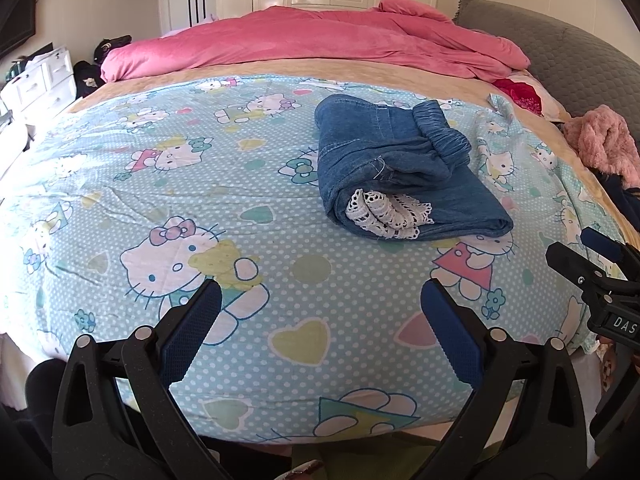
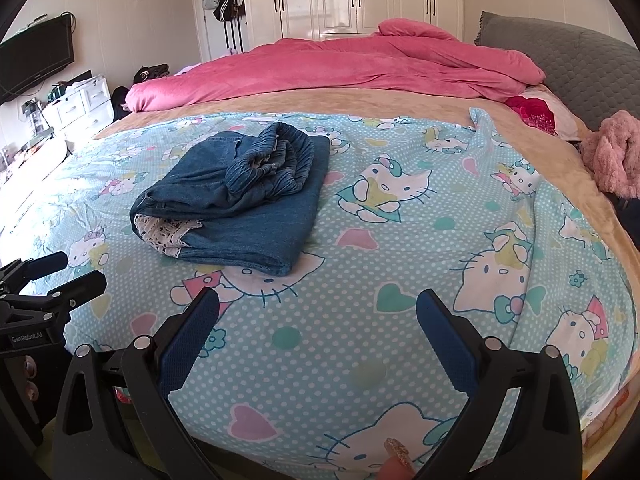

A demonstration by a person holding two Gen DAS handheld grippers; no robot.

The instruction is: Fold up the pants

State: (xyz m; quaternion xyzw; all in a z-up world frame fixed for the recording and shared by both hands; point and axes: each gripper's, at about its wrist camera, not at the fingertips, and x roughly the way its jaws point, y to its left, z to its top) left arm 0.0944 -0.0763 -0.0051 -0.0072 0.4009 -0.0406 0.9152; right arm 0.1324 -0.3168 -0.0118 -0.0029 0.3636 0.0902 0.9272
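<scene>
left wrist view puts the folded pants (image 1: pixel 404 168) ahead and right of your left gripper (image 1: pixel 320 320); the right gripper (image 2: pixel 318 330) sees them ahead and left. so they lie between both, about equally near, long axis running away from you on the bedsheet (image 1: pixel 160 184). both sets of fingers gape wide, holding nothing.

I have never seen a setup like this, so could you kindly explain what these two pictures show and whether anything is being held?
No robot here: a person holds a two-finger gripper in each hand, each with a fisheye camera looking along its fingers. One picture looks out from the left gripper, the other from the right gripper. Both are open and hold nothing. Ahead, on a cartoon-cat sheet spread over the bed, lie folded denim pants with white lace trim peeking out. A pink duvet lies behind.
</scene>
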